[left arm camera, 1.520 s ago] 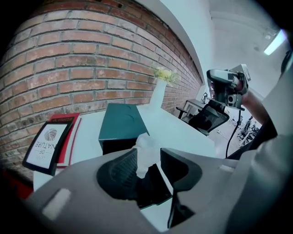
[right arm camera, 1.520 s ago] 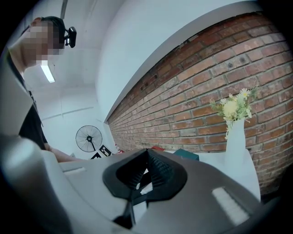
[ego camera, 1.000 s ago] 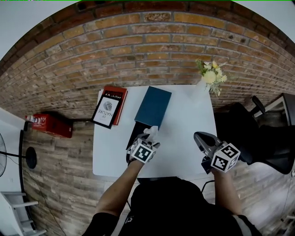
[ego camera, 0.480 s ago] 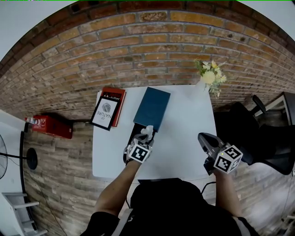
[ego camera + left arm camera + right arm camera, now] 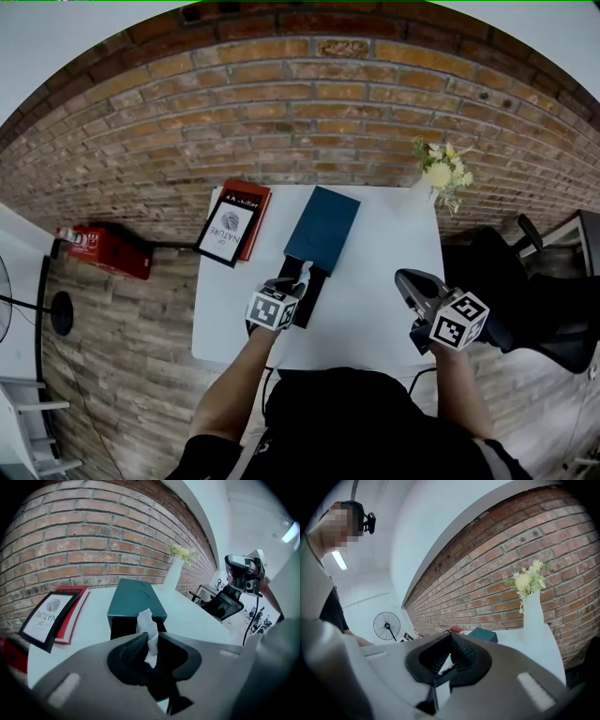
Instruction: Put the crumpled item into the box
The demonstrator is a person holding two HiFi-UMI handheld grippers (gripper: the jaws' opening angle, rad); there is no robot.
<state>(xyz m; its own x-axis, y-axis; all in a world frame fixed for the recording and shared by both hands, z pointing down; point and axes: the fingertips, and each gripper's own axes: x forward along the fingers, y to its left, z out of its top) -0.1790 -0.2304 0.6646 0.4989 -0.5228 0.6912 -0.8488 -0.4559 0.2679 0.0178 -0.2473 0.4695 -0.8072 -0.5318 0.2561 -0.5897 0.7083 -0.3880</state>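
My left gripper point(image 5: 151, 637) is shut on a crumpled white paper point(image 5: 150, 629); its jaws have just been closing on it. The paper sticks up between the pads, just in front of the teal box point(image 5: 133, 598), whose dark drawer point(image 5: 123, 627) stands pulled out toward me. In the head view the left gripper point(image 5: 292, 281) hovers over the drawer point(image 5: 317, 286) at the near end of the box point(image 5: 322, 225). My right gripper point(image 5: 411, 286) hangs at the table's right front with its jaws together and nothing in them; in its own view the gripper point(image 5: 450, 637) points along the table.
A black-framed book on a red one point(image 5: 232, 225) lies left of the box on the white table point(image 5: 389, 253). A white vase of flowers point(image 5: 441, 173) stands at the far right corner. An office chair point(image 5: 525, 272) is to the right, a fan point(image 5: 386, 625) farther off.
The left gripper's jaws have closed on the white paper, which lay in front of them before. That gripper has shifted left and slightly up with it. The right gripper has barely moved.
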